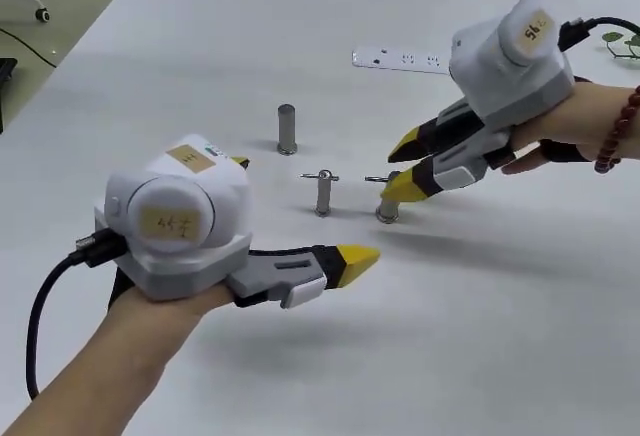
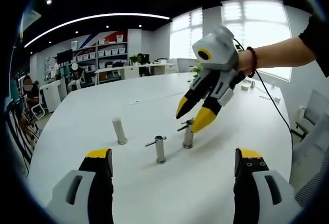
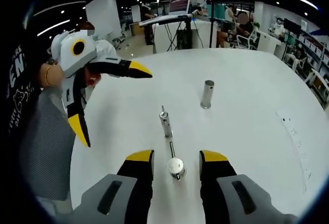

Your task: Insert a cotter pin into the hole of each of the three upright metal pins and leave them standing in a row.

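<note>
**Two of three pins cottered; third bare**

The three upright pins stand mid-surface on the table (image 1: 480, 336), well in from its left edge, in a loose, slightly bent line.

- End pin (image 1: 387, 208): a cotter pin (image 1: 377, 179) sticks out sideways near its top. It looks to be through the hole, though I cannot tell how deep it sits.
- Middle pin (image 1: 323, 196): the second cotter pin (image 1: 320, 176) crosses its top and reads as done.
- Bare pin (image 1: 287, 129): nothing through it and standing apart, so this is the work left.

The right gripper (image 1: 400, 168) hangs just over the end pin. Its jaws are spread to either side of the pin and pinch nothing. The left gripper (image 2: 173, 154) is nearer the person, with its jaws wide apart and holding nothing.

A power strip (image 1: 400, 59) lies further up the surface, well apart from the pins.

Estimate: about two-thirds complete. The line may need straightening afterwards.
</note>
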{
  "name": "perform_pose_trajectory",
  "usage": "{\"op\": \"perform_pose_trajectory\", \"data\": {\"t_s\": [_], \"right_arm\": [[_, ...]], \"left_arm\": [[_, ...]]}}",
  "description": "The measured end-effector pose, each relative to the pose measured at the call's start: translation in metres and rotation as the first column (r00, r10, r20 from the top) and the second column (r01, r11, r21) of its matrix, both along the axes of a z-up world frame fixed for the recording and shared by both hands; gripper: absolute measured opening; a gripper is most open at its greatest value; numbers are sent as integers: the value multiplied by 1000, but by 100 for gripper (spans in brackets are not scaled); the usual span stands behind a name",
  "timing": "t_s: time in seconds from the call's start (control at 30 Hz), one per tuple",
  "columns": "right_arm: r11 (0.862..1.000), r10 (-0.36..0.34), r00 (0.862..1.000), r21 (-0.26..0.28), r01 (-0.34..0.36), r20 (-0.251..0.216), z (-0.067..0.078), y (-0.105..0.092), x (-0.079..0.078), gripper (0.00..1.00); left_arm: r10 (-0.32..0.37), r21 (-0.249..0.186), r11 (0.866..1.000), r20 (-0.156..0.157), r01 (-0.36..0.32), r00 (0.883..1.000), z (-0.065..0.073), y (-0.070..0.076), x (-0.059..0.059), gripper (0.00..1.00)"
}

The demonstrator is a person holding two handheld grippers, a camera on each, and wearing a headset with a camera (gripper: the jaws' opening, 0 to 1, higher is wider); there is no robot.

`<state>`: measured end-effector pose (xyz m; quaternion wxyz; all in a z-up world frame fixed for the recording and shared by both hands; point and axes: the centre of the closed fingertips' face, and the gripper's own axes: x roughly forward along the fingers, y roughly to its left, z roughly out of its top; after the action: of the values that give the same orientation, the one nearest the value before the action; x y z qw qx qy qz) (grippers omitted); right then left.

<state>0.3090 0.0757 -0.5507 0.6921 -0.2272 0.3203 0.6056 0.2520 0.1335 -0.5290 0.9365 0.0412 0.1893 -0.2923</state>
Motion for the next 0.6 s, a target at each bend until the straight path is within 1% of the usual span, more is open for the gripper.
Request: {"op": "perform_pose_trajectory", "data": {"t_s": [0.03,0.1,0.17,0.2,0.23,0.3,0.4,0.43,0.6], "right_arm": [[999,-35,999,11,35,-9,2,2,2,32],[997,-57,998,49,59,-27,7,8,4,34],[991,-93,995,97,96,-37,14,15,9,36],[988,-105,994,110,109,-42,16,18,11,37],[987,-109,993,112,113,-40,17,19,10,38],[983,-121,992,135,124,-31,19,26,14,40],[971,-155,987,182,158,-28,23,39,23,40],[969,-159,987,186,162,-27,23,40,24,40],[954,-188,982,234,185,-12,25,58,38,40]], "left_arm": [[5,3,1000,1,-5,1000,0,1,0,99],[6,-1,1000,4,-6,1000,2,1,1,99],[16,-11,1000,5,-16,1000,3,3,2,99],[17,-13,1000,4,-17,1000,3,3,2,99],[21,-14,1000,0,-21,1000,3,4,2,99],[27,-9,1000,-4,-27,1000,2,6,3,99],[35,-7,999,-4,-35,999,2,8,4,99],[36,-7,999,-5,-36,999,2,8,4,99],[47,-8,999,5,-47,999,6,11,5,99]]}}
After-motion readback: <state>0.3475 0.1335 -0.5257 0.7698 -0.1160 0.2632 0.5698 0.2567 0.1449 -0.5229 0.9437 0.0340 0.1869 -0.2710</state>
